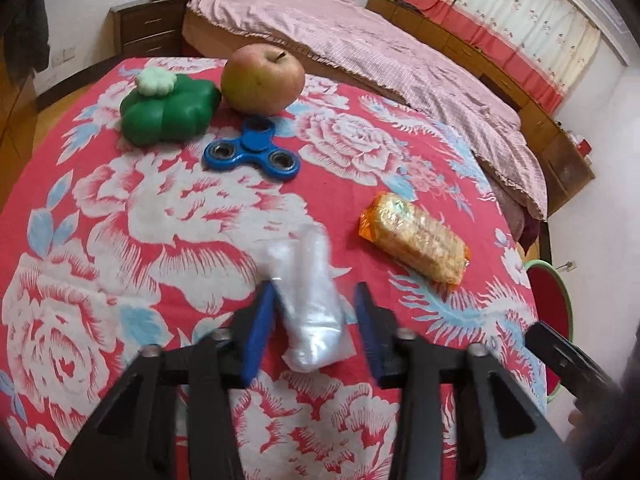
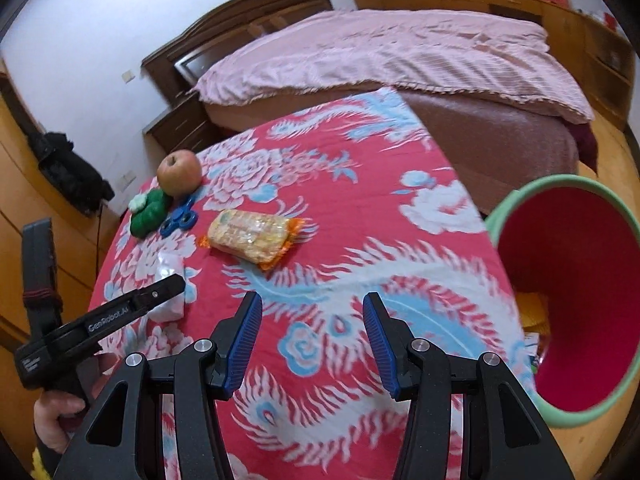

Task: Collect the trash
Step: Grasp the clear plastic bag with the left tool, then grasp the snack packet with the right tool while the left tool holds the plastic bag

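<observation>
clear bag (image 1: 308, 300) at lower centre of desk (image 1: 160, 208): light, limp, slippery, likely best pinched mid-fold; left gripper (image 1: 316, 320) jaws straddle it, not yet pinching; right gripper (image 2: 312, 340) jaws open, empty.

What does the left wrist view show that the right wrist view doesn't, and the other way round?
Only the left wrist view: the left hand-held gripper from behind, its blue fingers either side of the clear plastic bag, a gap showing on the right side.

Only the right wrist view: the inside of the red bin beside the table, and the right hand-held gripper open over bare cloth.

Both: the apple, green toy, blue spinner, cracker packet and plastic bag on the floral tablecloth.
</observation>
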`<state>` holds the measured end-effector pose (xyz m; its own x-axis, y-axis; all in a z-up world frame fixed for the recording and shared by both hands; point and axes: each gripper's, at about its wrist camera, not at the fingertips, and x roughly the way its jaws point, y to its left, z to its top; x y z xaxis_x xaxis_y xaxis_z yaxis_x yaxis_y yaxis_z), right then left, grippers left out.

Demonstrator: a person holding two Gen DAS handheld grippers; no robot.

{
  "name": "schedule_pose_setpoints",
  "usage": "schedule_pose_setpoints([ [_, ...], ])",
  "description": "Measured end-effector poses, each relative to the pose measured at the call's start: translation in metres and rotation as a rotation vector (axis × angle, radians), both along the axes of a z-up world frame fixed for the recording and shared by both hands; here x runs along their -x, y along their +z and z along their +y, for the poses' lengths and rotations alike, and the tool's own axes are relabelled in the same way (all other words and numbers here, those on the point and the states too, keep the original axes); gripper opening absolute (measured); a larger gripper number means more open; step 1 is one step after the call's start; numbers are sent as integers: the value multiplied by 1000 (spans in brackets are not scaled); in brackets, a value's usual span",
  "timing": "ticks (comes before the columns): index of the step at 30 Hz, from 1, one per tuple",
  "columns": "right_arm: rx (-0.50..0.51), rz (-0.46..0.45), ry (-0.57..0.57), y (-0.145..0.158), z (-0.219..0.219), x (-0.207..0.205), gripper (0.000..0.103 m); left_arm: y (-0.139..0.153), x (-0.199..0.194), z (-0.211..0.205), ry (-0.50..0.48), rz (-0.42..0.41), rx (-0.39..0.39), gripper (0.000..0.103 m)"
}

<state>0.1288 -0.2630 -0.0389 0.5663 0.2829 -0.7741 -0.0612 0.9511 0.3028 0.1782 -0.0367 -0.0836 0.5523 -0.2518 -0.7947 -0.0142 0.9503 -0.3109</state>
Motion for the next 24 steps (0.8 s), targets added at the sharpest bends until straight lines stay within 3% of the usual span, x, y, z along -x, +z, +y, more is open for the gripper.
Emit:
schedule_pose_setpoints([
  [8, 39, 60, 110, -11, 27, -38, 54, 13, -1, 13, -21, -49, -42, 30],
  [12, 84, 53, 144, -13, 37, -55, 66, 15, -3, 28, 18, -57, -35, 30],
  [24, 216, 67, 322, -30, 76, -97, 69, 10, -4, 55, 71, -44, -24, 30],
])
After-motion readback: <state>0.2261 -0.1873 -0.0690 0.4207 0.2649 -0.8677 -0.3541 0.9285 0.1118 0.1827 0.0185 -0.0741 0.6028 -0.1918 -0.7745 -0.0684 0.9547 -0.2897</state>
